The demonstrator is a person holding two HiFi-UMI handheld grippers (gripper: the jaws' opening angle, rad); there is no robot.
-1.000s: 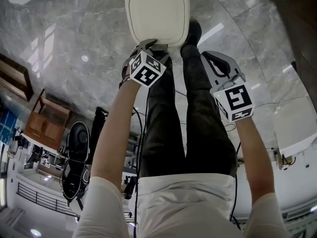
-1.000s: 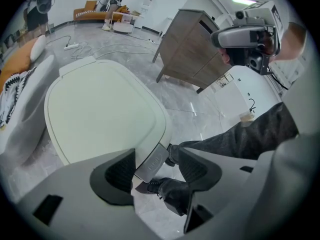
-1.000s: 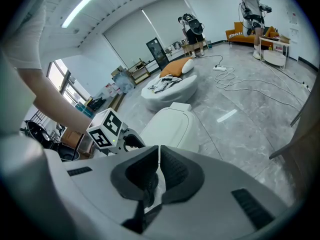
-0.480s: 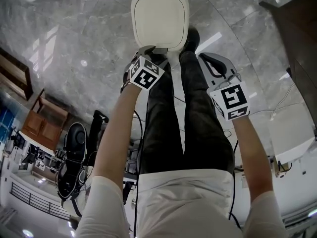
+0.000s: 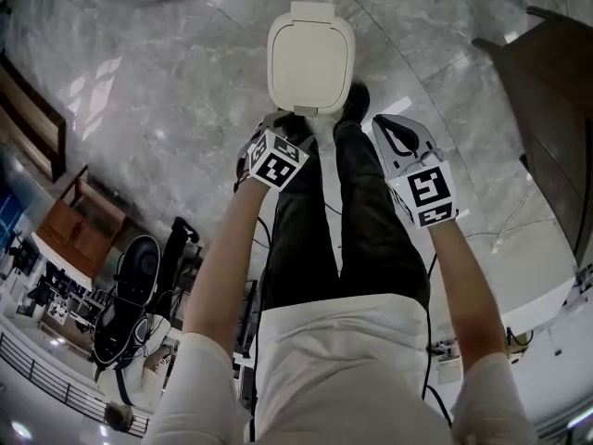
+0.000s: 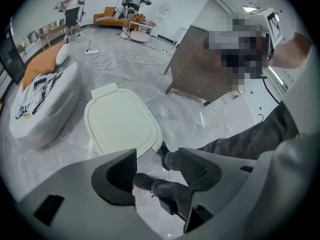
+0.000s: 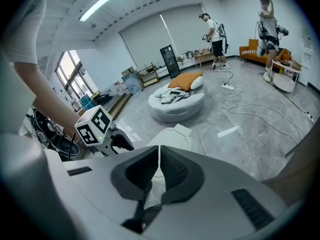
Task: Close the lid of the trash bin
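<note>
though poised right at the near edge of the trash bin lid (image 5: 311, 58), grips nothing with the left gripper (image 5: 281, 120): jaws spread apart, with only a dark shoe (image 6: 145, 182) and grey floor (image 5: 167, 91) showing between them in the left gripper view. shows the right gripper (image 5: 387, 126) closed on nothing, pads meeting face to face, off to the right of the lid and a little nearer the body, over the right leg.

finds the lid straight ahead of the feet on the marble floor, long axis running away from the body, hinge tab (image 5: 311, 9) at the far end, front lip at the near end by the shoes. looks flat and seated on the bin, with no gap to make out from above or in the left gripper view; judged closed, or as good as closed.

puts the left gripper nearer, almost over the front lip, with the right one apart from the bin. if any pressing remains, calls for a short push forward and down from the left onto that near end.

leaves bare floor on both sides of the bin and beyond it. sets a white cushion seat (image 6: 40, 104) well off to its far left and a dark wooden cabinet (image 5: 556, 128) well to its right, neither in the way. worth minding the shoes tucked against the bin's near edge.
</note>
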